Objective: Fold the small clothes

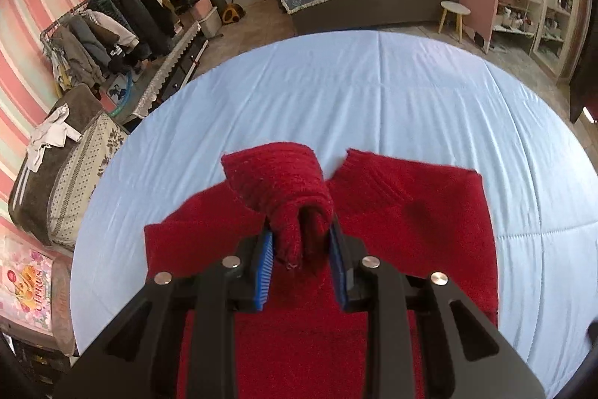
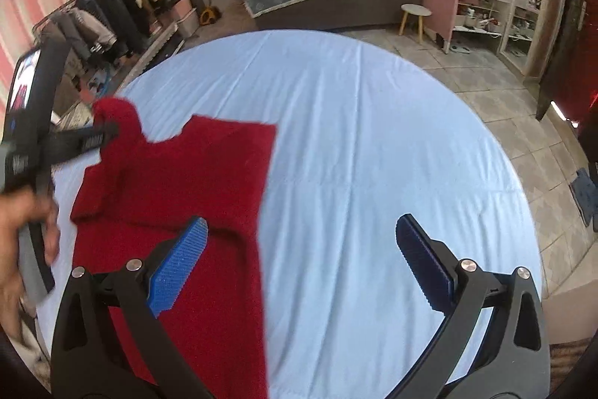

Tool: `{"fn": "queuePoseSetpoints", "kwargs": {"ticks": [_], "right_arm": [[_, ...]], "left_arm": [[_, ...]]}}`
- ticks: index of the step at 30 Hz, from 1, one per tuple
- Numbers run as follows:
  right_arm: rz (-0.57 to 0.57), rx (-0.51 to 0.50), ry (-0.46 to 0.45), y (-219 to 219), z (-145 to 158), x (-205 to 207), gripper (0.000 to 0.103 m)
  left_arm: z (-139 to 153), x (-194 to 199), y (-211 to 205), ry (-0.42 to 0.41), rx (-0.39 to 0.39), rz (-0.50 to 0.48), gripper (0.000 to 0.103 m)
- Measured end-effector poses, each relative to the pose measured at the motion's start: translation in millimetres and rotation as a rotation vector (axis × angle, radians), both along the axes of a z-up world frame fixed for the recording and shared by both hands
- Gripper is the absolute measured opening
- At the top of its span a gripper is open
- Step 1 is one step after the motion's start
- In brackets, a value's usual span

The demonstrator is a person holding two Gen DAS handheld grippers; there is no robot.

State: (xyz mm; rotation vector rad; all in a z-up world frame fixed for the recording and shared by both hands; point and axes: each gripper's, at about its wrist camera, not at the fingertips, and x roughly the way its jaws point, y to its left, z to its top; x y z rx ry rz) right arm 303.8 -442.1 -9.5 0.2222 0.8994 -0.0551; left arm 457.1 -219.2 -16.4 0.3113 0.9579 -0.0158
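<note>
A pale blue bed point(image 1: 373, 92) fills the middle of both wrist views, and the red knit sweater point(image 1: 411, 212) lies spread on it, at about six o'clock in the left view and eight o'clock in the right.

The step in hand looks like folding a sleeve inward. The sleeve point(image 1: 284, 182) is lifted off the body of the garment and arches over it, its end clamped between the blue pads of the left hand-held gripper point(image 1: 302, 245). The right hand-held gripper point(image 2: 301, 249) hangs released, jaws wide, with nothing between them; its left pad hovers over the sweater's right edge, the other over bare sheet.

Next, I judge, the sleeve should be laid flat across the chest and let go, while the free gripper could steady the body or take the opposite side.
</note>
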Motion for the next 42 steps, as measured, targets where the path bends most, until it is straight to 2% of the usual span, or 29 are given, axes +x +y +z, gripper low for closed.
{"fn": "queuePoseSetpoints", "kwargs": {"ticks": [6,13,22,23,24,25,26,27,29,32,33,35,37,40,42], "right_arm": [[-0.015,-0.016,-0.007,-18,3,16,0.100],[-0.031,0.025,-0.018,-41,5,23,0.100],[-0.050,0.013,-0.006,-60,-1,23,0.100],[-0.052,0.010,-0.005,-61,-1,23,0.100],[-0.055,0.010,-0.004,-62,-2,23,0.100],[-0.055,0.013,-0.003,-62,-3,23,0.100],[-0.057,0.012,-0.001,-61,-3,23,0.100],[-0.055,0.011,0.003,-61,-4,23,0.100],[-0.057,0.010,0.008,-58,-5,25,0.100],[-0.055,0.017,0.008,-51,-4,24,0.100],[-0.053,0.021,0.009,-46,-4,25,0.100],[-0.046,0.019,0.010,-38,-3,27,0.100],[-0.030,0.024,0.017,-23,-3,31,0.100],[-0.008,0.023,0.015,-2,0,34,0.100],[-0.005,0.022,0.007,8,5,35,0.100]], "left_arm": [[-15,-13,-14,0.036,-0.020,-0.015,0.027],[-16,-15,-51,0.051,-0.059,-0.038,0.027],[-61,-5,-92,0.096,-0.069,-0.045,0.028],[-67,-5,-95,0.109,-0.068,-0.047,0.034],[-72,-4,-96,0.125,-0.066,-0.051,0.046],[-76,-3,-97,0.129,-0.056,-0.049,0.051],[-77,-4,-96,0.118,-0.043,-0.041,0.069],[-75,-5,-91,0.095,-0.027,-0.025,0.081],[-69,-8,-81,0.080,-0.034,-0.022,0.081],[-52,-15,-58,0.030,0.008,-0.035,0.082],[-44,-17,-43,0.003,0.031,-0.029,0.089],[-33,-19,-14,-0.027,0.036,0.004,0.094],[-24,-20,17,-0.020,-0.065,0.000,0.094],[-10,-24,39,0.003,-0.245,-0.084,0.094],[3,-27,36,-0.032,-0.254,-0.128,0.094]]}}
